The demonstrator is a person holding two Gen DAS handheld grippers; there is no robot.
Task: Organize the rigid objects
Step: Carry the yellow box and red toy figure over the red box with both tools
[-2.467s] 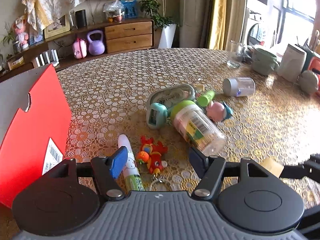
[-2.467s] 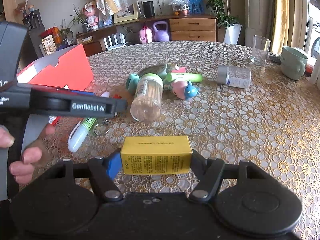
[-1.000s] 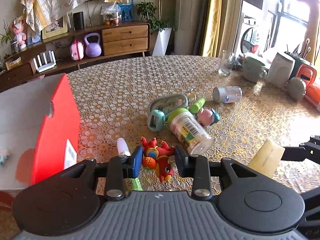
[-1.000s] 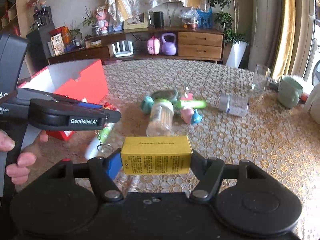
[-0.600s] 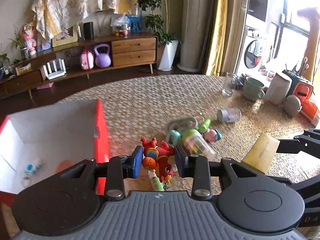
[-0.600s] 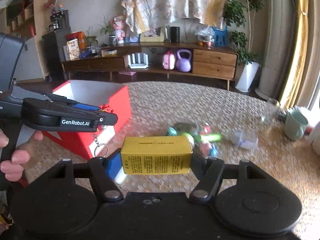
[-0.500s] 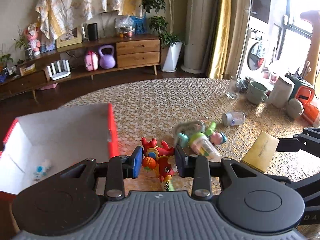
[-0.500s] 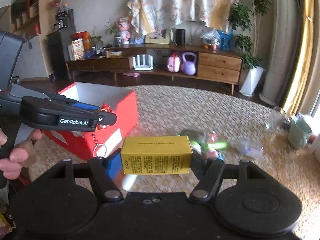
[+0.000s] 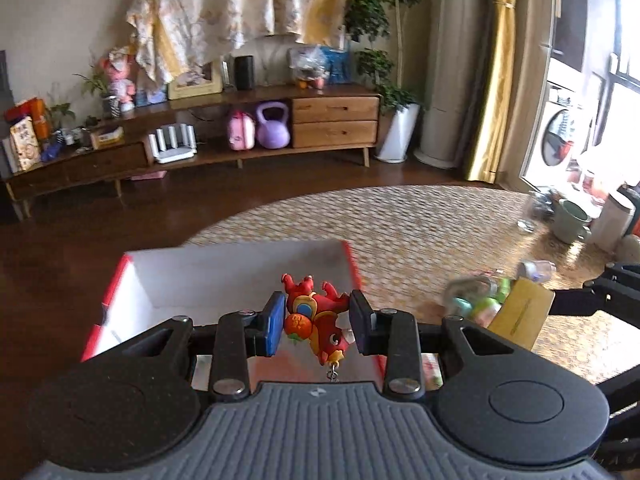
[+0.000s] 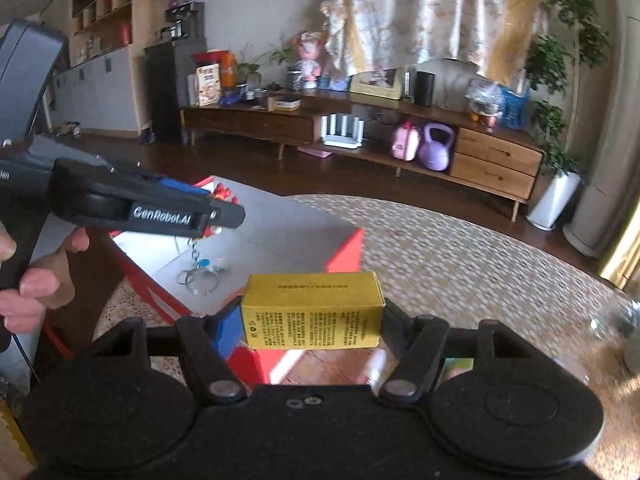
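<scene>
My left gripper [image 9: 316, 322] is shut on a red bird keychain [image 9: 318, 322], held in the air above the open red box [image 9: 236, 272] with a white inside. From the right wrist view the left gripper [image 10: 224, 210] hangs over the box [image 10: 344, 252], the key ring [image 10: 194, 276] dangling below it. My right gripper [image 10: 312, 314] is shut on a yellow carton [image 10: 314, 312], held lengthwise just right of the box's near corner. The same carton [image 9: 522, 312] shows at the right of the left wrist view.
A small blue and white item [image 10: 210, 266] lies inside the box. Several loose items [image 9: 484, 292] lie blurred on the patterned round table [image 9: 420, 232]. A green mug [image 9: 570, 222] and a glass [image 9: 528, 212] stand at the table's far right. A person's hand [image 10: 32, 280] grips the left tool.
Both grippers rose and swung left from the pile of items toward the red box. The keychain now hangs over the box's inside, and the carton has come up beside it.
</scene>
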